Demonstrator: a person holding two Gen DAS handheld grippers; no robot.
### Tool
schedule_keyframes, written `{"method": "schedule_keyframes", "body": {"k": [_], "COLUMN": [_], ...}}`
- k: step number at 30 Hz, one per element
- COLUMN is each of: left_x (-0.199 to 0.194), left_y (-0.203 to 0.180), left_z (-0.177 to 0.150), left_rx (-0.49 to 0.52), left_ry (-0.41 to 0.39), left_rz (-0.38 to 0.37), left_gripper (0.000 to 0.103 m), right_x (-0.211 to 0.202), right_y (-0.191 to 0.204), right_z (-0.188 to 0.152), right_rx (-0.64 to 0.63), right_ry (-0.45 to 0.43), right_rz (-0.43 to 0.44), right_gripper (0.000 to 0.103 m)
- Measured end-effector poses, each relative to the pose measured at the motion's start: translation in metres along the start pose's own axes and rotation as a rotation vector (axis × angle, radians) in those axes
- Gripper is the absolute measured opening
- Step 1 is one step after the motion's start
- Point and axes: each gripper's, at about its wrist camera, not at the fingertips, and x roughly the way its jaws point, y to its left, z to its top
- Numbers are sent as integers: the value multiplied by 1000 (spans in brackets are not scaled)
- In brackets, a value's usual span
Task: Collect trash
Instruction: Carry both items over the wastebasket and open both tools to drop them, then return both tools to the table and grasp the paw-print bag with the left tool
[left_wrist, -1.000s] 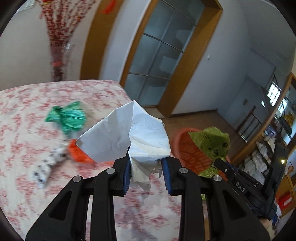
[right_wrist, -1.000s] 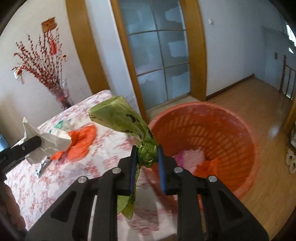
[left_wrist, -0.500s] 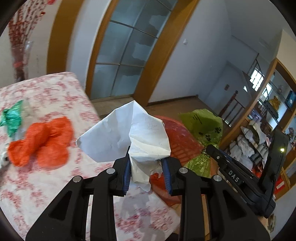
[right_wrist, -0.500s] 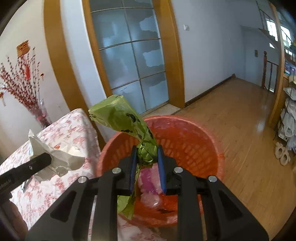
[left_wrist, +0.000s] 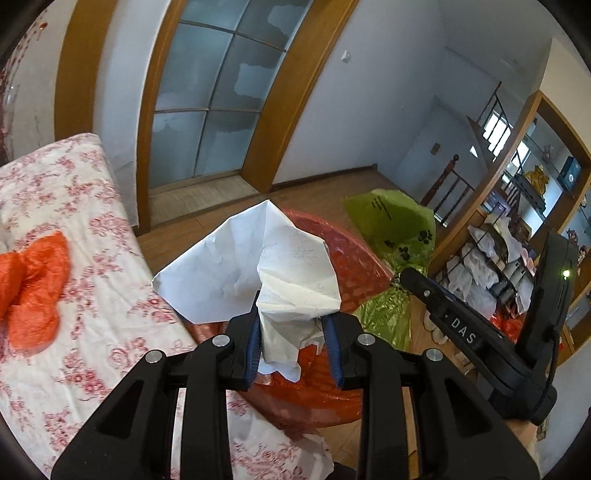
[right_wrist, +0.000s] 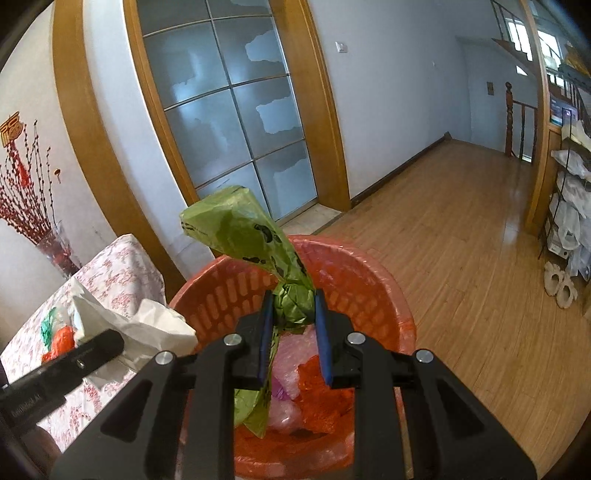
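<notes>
Right claw (right_wrist: 293, 336): clamped on the knot of a green bag (right_wrist: 243, 236) — the bag stands up from the jaws, tail dangling below.
Basket (right_wrist: 391, 295): orange, straight beneath that claw.
Left claw (left_wrist: 293, 339): closed on crumpled white paper (left_wrist: 258, 266), over the basket's near rim beside the table (left_wrist: 92, 295).
Nearer: the right — a plain drop, I'd say.
Left behind: orange bag (left_wrist: 33, 288).

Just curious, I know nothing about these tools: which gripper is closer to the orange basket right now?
Right. The right gripper hangs over the orange basket with green bag; the left gripper, clamping white paper, is beside its rim.
</notes>
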Motion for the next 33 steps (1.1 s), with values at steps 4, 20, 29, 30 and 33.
{"method": "schedule_keyframes", "body": {"k": [4,20,29,30,33], "left_x": [7,-21,-61,-64,-82], "left_y": [-2,39,79,82,105], "left_z": [0,-9,-28,-29,-34], "left_rx": [1,-26,-22,-30,-72], "left_ry": [19,4,-11,-10,-23], "left_rz": [-7,154,333,347,391], "left_gripper": [30,64,71,71,71], "right_x": [7,3,-4,-5,-7], "right_y": [-7,0,27,32,46], "right_z": [3,-6,-15,-15,-19], "right_rx": [26,-8,-59,-69,-95], "right_ry": [8,11,34,36,41], "right_rz": [8,-7,31,36,53], "right_gripper": [26,61,61,61,61]}}
